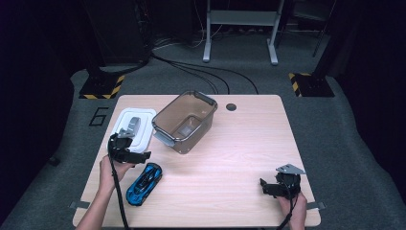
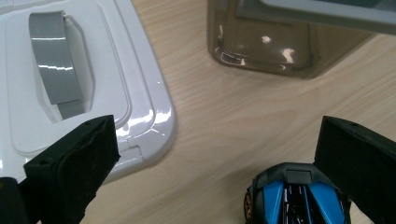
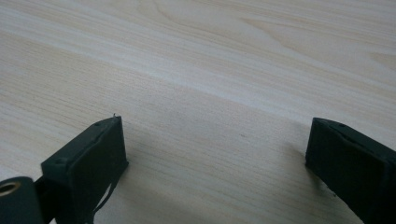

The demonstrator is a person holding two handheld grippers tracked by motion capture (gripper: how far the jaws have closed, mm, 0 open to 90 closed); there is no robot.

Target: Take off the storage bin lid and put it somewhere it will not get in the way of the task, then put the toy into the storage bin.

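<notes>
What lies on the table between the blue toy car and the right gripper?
Nothing: in the high view, bare wooden table stretches between the blue toy car and the right gripper.

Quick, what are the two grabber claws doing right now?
Left gripper: open, holding nothing, blue toy car just below.
Right gripper: open, empty.

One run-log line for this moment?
left gripper open beside blue toy car | right gripper open, nothing held | lid off bin

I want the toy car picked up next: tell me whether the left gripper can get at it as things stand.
Probably yes. The left gripper is open beside the blue toy car, with bare table around it; the white lid lies aside.
</notes>
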